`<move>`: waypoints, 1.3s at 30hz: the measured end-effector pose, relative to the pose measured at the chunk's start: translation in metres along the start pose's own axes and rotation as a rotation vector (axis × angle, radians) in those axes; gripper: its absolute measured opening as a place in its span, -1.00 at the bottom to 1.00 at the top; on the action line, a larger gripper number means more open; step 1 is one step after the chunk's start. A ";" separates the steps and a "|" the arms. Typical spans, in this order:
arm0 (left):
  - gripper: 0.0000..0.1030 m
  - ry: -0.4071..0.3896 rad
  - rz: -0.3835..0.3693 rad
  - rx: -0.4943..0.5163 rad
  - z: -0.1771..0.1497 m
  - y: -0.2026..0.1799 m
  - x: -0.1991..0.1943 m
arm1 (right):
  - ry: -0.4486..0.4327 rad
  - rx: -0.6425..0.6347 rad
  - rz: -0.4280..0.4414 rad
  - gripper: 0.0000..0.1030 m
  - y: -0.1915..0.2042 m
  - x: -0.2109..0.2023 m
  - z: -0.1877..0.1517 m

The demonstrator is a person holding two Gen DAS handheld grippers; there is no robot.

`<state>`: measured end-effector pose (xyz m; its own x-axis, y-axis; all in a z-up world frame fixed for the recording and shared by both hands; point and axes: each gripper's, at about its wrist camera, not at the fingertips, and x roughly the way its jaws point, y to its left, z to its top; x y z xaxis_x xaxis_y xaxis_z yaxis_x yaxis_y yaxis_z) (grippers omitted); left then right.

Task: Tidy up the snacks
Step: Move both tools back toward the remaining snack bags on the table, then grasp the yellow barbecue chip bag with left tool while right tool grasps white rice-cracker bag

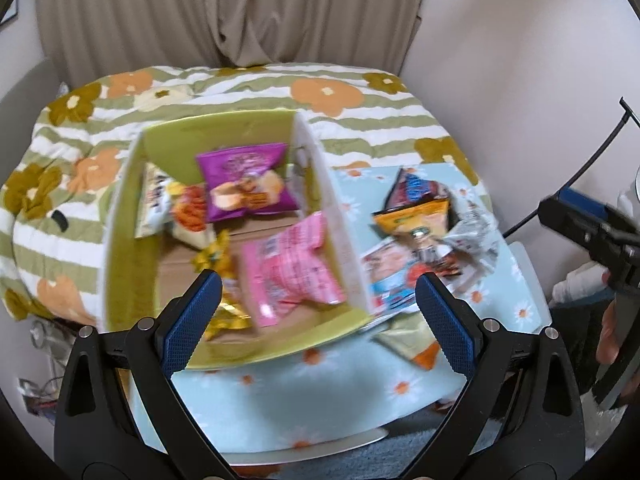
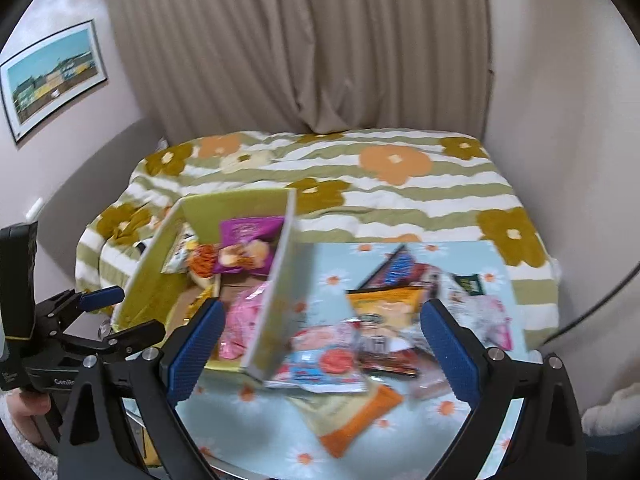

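Right wrist view shows the right gripper (image 2: 322, 344) wide open and empty above loose crinkly foil snack packets (image 2: 384, 320), right of the green-lined cardboard box (image 2: 224, 204). They look light, soft and slippery; pinch a flat sealed edge. Left gripper (image 1: 318, 316) is open too.

Open green-lined box (image 1: 120, 216) sits upright on the daisy-print cloth, holding a purple packet (image 1: 248, 182) propped against its far wall, a pink packet (image 1: 292, 272) by its right wall, and orange, white and gold packets at left. Right of the box, touching its outer wall, a loose overlapping pile of packets (image 2: 372, 340) lies flat: yellow, dark red, pale blue, white.
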<state>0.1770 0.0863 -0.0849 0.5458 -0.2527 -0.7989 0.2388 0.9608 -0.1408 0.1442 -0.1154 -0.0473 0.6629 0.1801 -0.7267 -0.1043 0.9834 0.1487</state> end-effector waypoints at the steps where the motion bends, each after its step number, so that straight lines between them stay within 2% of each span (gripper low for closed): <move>1: 0.88 0.004 -0.008 -0.011 0.002 -0.011 0.005 | 0.006 0.005 0.002 0.89 -0.007 -0.001 -0.001; 4: 0.88 0.016 -0.024 -0.029 0.008 -0.040 0.017 | 0.039 0.015 0.008 0.89 -0.038 -0.004 -0.008; 11: 0.88 0.028 -0.006 -0.074 0.017 -0.107 0.052 | 0.093 0.054 0.044 0.89 -0.110 -0.001 -0.015; 20: 0.88 0.108 0.021 -0.163 0.027 -0.139 0.112 | 0.179 0.147 0.146 0.89 -0.178 0.034 -0.020; 25: 0.87 0.171 0.029 -0.174 0.035 -0.139 0.150 | 0.250 0.259 0.200 0.89 -0.196 0.069 -0.027; 36: 0.72 0.340 -0.007 -0.122 0.042 -0.139 0.236 | 0.358 0.380 0.219 0.89 -0.201 0.125 -0.035; 38: 0.65 0.367 -0.015 -0.118 0.041 -0.138 0.246 | 0.371 0.404 0.218 0.89 -0.201 0.132 -0.037; 39: 0.54 0.381 -0.022 -0.119 0.040 -0.137 0.251 | 0.376 0.415 0.215 0.89 -0.201 0.135 -0.038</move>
<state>0.3138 -0.1134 -0.2427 0.1995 -0.2342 -0.9515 0.1399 0.9679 -0.2089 0.2265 -0.2879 -0.2006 0.3437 0.4440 -0.8275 0.1412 0.8467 0.5130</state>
